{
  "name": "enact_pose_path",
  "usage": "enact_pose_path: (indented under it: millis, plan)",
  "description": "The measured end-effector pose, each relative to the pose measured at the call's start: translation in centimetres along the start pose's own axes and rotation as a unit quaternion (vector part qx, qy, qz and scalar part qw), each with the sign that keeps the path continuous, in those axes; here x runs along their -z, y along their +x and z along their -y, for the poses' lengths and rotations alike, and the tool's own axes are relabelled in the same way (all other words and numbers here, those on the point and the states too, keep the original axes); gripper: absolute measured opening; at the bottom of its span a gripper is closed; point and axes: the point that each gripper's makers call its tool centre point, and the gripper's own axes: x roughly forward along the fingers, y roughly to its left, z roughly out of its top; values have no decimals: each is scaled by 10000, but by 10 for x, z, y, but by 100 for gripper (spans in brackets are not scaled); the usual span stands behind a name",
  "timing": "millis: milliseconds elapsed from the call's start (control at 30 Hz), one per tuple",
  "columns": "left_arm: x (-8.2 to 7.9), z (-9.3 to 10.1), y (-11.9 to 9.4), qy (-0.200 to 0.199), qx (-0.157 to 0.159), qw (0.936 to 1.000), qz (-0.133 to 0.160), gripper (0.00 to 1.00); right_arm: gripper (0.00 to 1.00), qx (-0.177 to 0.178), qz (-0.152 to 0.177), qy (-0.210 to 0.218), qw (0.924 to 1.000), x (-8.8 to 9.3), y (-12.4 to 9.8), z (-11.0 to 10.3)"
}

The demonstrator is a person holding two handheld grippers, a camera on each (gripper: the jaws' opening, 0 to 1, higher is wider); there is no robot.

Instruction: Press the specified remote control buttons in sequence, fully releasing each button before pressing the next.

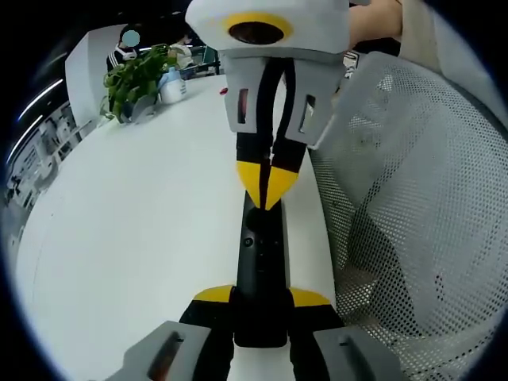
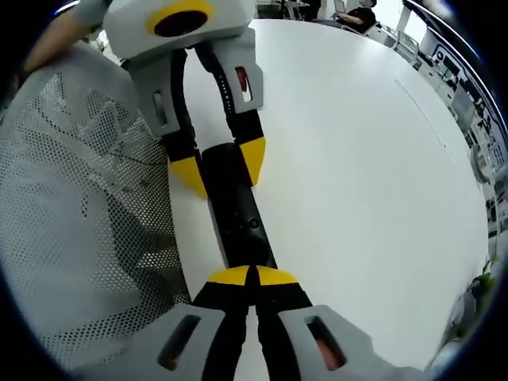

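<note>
The slim black plastic remote control lies on a plain white tabletop. The left gripper has yellow jaw tips on black jaws, with grey housings behind — the right gripper shows the same yellow, black and grey. Beside the table is a white mesh chair back, dotted all over with small dark holes. A green leafy potted plant stands at the far edge.

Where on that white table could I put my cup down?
The wide bare stretch of the white table, between the remote and the potted plant, is free. It is crowded at the table's edge, where both tongs meet on the remote beside the mesh chair.
</note>
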Motion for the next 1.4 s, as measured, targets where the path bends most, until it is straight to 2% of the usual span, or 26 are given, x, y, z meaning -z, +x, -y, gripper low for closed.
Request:
enact_pose_path:
  millis: [300, 567, 800, 867, 1000, 1200, 1333, 1367, 1400]
  plan:
    - [0, 0, 0, 0, -4, 10000, -8, 25, 0, 93, 29, -231, 9997, 0, 0, 0]
    - [0, -1, 0, -64, -14, 10000, 14, 25, 0, 193, 269, 94, 9994, 0, -2, 1]
    - [0, 0, 0, -112, -12, 9999, 11, 25, 0, 71, 246, 5, 9997, -2, 0, -11]
    - [0, 0, 0, -114, -14, 9999, 13, 25, 0, 140, 217, -85, 9996, -1, 0, -10]
    - [-1, 0, 0, -102, -15, 9999, 12, 25, 0, 128, 194, -9, 9997, -1, 1, -9]
    - [-1, 0, 0, -69, -18, 10000, -12, 25, 0, 107, -37, -311, 9995, -2, 2, -11]
    - [-1, 0, -1, -98, -7, 10000, -3, 25, 0, 138, 4, -427, 9990, 0, 3, -11]
    - [-3, 2, -1, -351, 7, 9993, 83, 25, 0, 196, 32, -487, 9986, -1, 2, -11]
    - [-1, 1, -3, -267, 7, 9996, 64, 25, 0, 283, 49, -650, 9975, -1, 2, -11]
